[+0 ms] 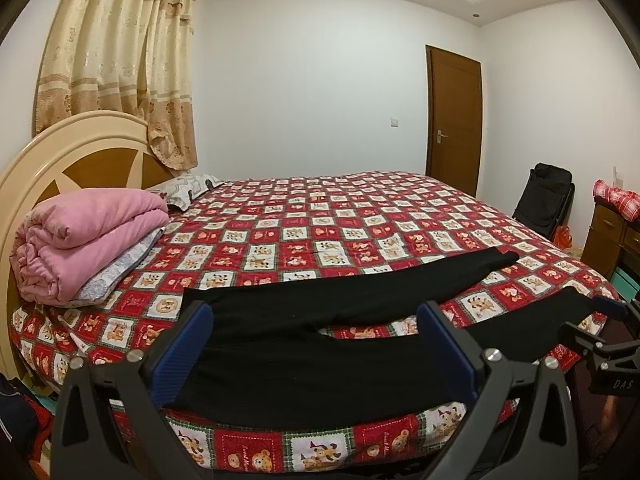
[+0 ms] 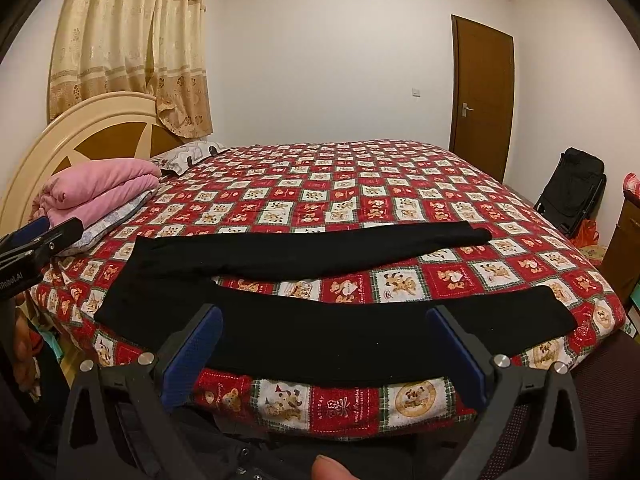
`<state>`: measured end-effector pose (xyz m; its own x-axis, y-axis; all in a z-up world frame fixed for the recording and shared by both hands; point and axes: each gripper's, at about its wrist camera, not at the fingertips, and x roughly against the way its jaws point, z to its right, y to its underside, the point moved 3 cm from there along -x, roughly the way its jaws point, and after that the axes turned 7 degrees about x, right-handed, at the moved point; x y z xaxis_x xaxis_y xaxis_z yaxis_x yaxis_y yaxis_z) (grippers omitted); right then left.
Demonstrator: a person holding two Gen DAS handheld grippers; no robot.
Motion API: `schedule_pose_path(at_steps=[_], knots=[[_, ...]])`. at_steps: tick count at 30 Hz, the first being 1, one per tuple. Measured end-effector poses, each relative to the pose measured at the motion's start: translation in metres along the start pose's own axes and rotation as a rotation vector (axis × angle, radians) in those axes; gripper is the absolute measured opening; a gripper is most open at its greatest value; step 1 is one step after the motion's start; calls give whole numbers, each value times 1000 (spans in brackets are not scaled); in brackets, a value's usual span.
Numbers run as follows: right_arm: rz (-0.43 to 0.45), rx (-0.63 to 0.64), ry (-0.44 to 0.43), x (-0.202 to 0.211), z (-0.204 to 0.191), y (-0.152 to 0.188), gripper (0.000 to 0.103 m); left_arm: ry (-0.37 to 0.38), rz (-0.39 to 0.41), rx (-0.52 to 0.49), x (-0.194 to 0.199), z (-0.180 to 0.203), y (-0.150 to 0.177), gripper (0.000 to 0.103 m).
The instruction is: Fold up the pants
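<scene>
Left view: my left gripper (image 1: 316, 344) is spread wide, holding nothing, over the pants (image 1: 304, 364) lying flat at 6 o'clock on the bed (image 1: 360, 216). Nothing is folded yet, I think.

Right view: my right gripper (image 2: 324, 352) is spread too. Next I should pinch the near leg and lay it over the far leg. The pink blanket (image 2: 100, 192) at 9 o'clock is well apart.

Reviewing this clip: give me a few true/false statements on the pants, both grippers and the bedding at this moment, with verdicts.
1. The black pants lie spread flat on the patchwork bedspread, legs apart. True.
2. The left gripper is shut on the waistband. False: its fingers stand wide open, holding nothing.
3. The right gripper is open. True.
4. The pants are already folded in half. False: both legs lie separate, unfolded.
5. A folded pink quilt sits by the headboard. True.
6. The wooden door stands open. False: it is closed.
</scene>
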<state>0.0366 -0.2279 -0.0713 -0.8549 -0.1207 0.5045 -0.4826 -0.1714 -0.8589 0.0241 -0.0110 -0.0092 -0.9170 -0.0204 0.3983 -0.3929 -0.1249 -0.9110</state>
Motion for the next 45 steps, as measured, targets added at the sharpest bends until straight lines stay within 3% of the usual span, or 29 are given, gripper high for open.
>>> schedule_pose_path(at_steps=[45], knots=[[-2, 7, 3, -1, 0, 1, 102, 7, -14, 8, -4, -4, 7, 103]])
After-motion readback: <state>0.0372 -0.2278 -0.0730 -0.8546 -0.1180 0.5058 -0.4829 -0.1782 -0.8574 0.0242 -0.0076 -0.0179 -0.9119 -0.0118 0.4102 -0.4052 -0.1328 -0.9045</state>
